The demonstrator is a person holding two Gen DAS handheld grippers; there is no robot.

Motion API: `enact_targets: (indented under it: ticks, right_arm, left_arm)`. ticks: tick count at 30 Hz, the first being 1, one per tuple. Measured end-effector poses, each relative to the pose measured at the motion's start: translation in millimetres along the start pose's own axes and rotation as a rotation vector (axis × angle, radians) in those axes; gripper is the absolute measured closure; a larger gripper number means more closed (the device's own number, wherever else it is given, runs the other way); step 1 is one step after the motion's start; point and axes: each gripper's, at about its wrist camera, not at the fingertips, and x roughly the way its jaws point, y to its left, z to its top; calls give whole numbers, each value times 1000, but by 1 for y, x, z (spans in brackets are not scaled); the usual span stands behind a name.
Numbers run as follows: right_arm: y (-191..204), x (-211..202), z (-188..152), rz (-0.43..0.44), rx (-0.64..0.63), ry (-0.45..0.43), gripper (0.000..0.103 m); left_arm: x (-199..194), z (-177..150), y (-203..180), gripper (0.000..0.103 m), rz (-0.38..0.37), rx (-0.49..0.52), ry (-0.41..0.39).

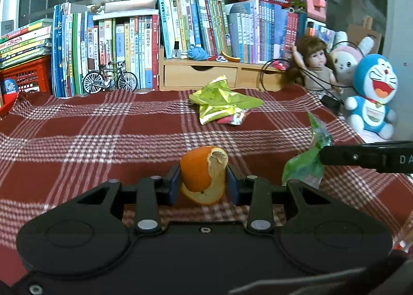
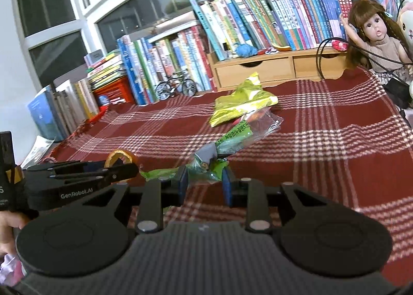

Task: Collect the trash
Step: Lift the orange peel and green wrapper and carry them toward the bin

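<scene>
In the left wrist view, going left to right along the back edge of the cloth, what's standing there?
Red crate → model bicycle → wooden drawer unit → doll → white bunny plush → blue cat plush.

Cloth: woven fabric, matt, red with white check lines, covering the worktop. Peel: orange rind, dimpled and slightly glossy outside, pale and rough inside. Wrapper: thin green and clear plastic film, crinkled, glossy. Bag: yellow-green foil, creased, highly reflective. Left hand-held gripper: matt black plastic with bright metal pins; pads blue, smooth. Drawer unit: pale wood, smooth, matt.
</scene>
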Motion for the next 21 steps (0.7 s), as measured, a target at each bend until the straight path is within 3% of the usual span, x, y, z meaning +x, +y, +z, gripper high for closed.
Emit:
enact_targets:
  ticks: [14,21]
  right_arm:
    - [31,-55,-57,82,-87,33,70]
    - [47,-78,-97,121,-128,91,70]
  left_arm:
    - [-88,-63,-22,68,-54,44,-40]
    - [-119,-101,-21,68,-83,-14,1]
